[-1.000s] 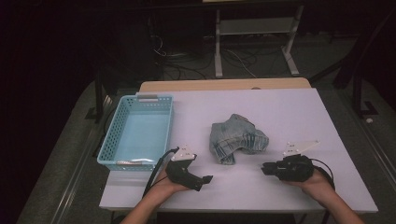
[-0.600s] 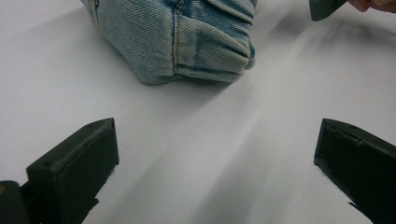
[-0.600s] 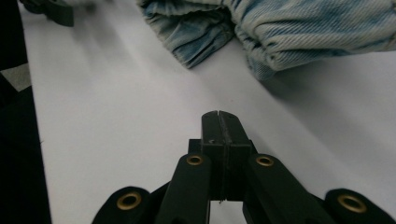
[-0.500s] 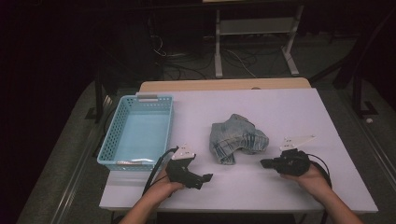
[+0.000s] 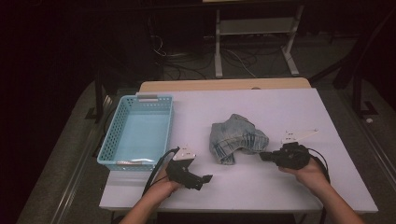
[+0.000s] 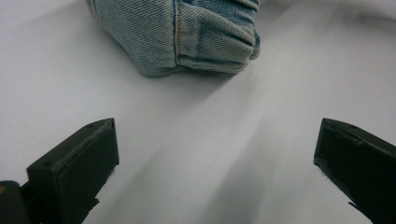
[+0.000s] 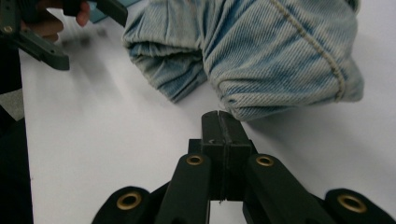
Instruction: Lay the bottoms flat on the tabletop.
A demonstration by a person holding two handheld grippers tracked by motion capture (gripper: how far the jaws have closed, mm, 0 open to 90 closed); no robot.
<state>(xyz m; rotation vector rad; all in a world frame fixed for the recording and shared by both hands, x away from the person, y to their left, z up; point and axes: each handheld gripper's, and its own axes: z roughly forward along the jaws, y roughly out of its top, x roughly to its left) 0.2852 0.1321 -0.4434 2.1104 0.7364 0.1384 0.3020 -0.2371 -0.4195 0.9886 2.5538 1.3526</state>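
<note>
The high view looks forward and down from above the person's side of the white table, taking in its whole top. The left gripper view sits low and close over the tabletop, facing the crumpled denim cloth a little ahead. The right gripper view looks along the table, very near the same cloth. All three views share that cloth and the table around it.

Denim bundle cropped by the left gripper view's top edge, its far side hidden
</note>
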